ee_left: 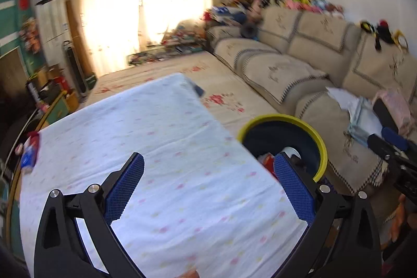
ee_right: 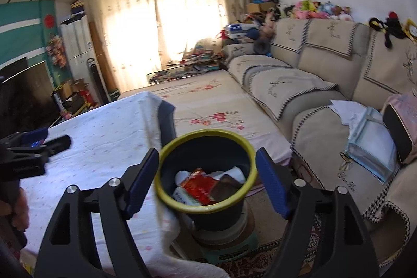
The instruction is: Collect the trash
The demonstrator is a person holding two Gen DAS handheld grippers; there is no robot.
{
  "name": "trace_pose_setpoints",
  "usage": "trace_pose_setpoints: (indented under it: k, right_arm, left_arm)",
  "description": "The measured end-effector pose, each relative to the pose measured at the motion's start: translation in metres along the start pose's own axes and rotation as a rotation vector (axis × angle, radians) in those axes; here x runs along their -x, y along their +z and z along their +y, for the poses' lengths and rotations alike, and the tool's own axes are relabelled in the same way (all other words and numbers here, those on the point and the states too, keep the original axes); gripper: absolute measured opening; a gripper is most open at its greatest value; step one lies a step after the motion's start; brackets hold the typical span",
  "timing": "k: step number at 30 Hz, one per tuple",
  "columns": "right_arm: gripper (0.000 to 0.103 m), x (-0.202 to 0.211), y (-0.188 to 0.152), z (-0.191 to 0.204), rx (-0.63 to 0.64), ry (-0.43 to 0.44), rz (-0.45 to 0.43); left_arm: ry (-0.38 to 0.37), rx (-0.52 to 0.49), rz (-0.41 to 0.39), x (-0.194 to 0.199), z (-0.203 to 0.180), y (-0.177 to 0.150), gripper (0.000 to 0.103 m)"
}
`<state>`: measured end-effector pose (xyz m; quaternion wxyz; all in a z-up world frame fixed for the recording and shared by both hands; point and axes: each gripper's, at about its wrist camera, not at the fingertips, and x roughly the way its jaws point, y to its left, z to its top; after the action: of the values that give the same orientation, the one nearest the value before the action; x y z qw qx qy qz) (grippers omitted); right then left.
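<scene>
A dark bin with a yellow rim (ee_right: 206,171) stands beside the table's right edge on a small stool. Inside lie a red wrapper (ee_right: 202,185), white cups and a dark packet. My right gripper (ee_right: 207,175) is open and empty, its fingers spread either side of the bin's mouth, above it. My left gripper (ee_left: 208,180) is open and empty above the table with the white flowered cloth (ee_left: 156,137); the bin (ee_left: 299,121) shows past its right finger. A red and blue packet (ee_left: 30,153) lies at the table's far left edge.
A beige sofa (ee_right: 312,85) runs along the right wall, with papers and a blue bag (ee_right: 370,137) on its near seat. A flowered daybed (ee_right: 208,106) lies behind the table. Clutter and a glass table (ee_right: 182,69) stand before the curtains.
</scene>
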<state>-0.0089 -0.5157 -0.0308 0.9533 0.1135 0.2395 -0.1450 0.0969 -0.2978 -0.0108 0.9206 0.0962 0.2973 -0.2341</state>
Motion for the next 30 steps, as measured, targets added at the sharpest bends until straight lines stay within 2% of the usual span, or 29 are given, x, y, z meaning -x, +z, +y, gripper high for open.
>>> trace_pose_setpoints:
  k: [4, 7, 13, 16, 22, 30]
  right_arm:
    - [0.090, 0.017, 0.004, 0.037, 0.063, 0.060, -0.036]
    - [0.095, 0.035, 0.007, 0.062, 0.100, 0.091, -0.071]
    - [0.096, 0.063, 0.007, 0.093, 0.159, 0.100, -0.097]
    - [0.096, 0.074, 0.004, 0.098, 0.167, 0.107, -0.097]
    - [0.096, 0.086, -0.002, 0.099, 0.170, 0.117, -0.099]
    - [0.096, 0.081, 0.000, 0.091, 0.141, 0.100, -0.092]
  left_arm:
    - [0.110, 0.081, -0.074, 0.067, 0.055, -0.022, 0.098]
    - [0.190, 0.144, -0.109, 0.109, 0.091, -0.040, 0.098]
    - [0.255, 0.251, -0.143, 0.166, 0.139, -0.080, 0.098]
    - [0.278, 0.290, -0.164, 0.188, 0.148, -0.100, 0.098]
    - [0.314, 0.282, -0.202, 0.222, 0.151, -0.118, 0.098]
    - [0.313, 0.297, -0.174, 0.214, 0.140, -0.116, 0.098]
